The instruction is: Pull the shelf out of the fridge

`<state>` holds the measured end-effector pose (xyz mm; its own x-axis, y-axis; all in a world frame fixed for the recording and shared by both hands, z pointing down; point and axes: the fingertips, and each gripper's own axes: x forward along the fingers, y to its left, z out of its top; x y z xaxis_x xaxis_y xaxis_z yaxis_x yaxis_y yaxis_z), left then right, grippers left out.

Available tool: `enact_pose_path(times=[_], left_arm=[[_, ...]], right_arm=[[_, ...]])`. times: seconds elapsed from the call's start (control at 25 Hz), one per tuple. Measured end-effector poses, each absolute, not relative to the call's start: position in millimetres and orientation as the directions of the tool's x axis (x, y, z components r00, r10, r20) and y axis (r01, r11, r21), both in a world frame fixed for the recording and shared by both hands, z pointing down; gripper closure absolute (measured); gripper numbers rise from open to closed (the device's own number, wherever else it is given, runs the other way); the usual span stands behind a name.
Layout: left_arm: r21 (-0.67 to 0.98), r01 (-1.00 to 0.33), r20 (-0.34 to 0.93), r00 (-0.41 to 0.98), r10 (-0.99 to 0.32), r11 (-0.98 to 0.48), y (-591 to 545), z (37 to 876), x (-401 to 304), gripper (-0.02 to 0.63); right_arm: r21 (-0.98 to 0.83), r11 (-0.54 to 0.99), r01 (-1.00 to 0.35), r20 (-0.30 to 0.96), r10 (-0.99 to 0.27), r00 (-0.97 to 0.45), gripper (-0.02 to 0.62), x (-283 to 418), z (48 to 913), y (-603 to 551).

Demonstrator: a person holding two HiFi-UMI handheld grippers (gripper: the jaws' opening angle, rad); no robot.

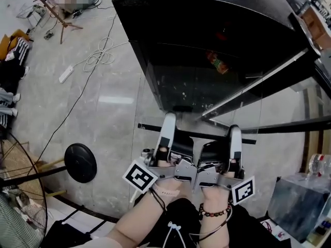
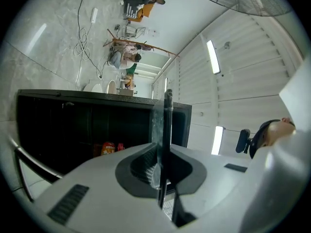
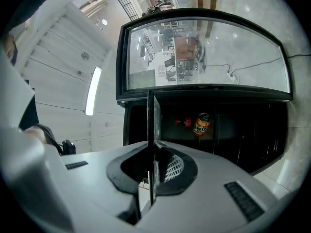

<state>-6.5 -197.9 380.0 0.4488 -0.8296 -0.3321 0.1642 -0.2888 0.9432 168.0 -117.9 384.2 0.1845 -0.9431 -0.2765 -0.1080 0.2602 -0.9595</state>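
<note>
The black fridge stands open ahead of me, with a can with an orange label inside. The glass shelf, with its black front bar, sticks out of the fridge toward me. My left gripper is shut on the bar's left part and my right gripper is shut on its right part. In the left gripper view the shelf edge runs upright between the closed jaws of the left gripper. The right gripper view shows the same: the shelf edge clamped in the right gripper, and the can behind.
The fridge's glass door hangs open to the right. A fan and a round black base stand at the lower left. A power strip with its cable lies on the floor. A clear box sits at the lower right.
</note>
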Motion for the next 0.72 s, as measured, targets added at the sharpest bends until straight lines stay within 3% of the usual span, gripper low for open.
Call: enact_pose_path(times=[0.72], left_arm=[[0.933, 0.145, -0.36, 0.418, -0.834, -0.33, -170.2, 381.4, -11.0, 0.583]], right_arm=[[-0.955, 0.285, -0.078, -0.293, -0.945, 0.143, 0.568, 167.3, 388.8, -100.4]])
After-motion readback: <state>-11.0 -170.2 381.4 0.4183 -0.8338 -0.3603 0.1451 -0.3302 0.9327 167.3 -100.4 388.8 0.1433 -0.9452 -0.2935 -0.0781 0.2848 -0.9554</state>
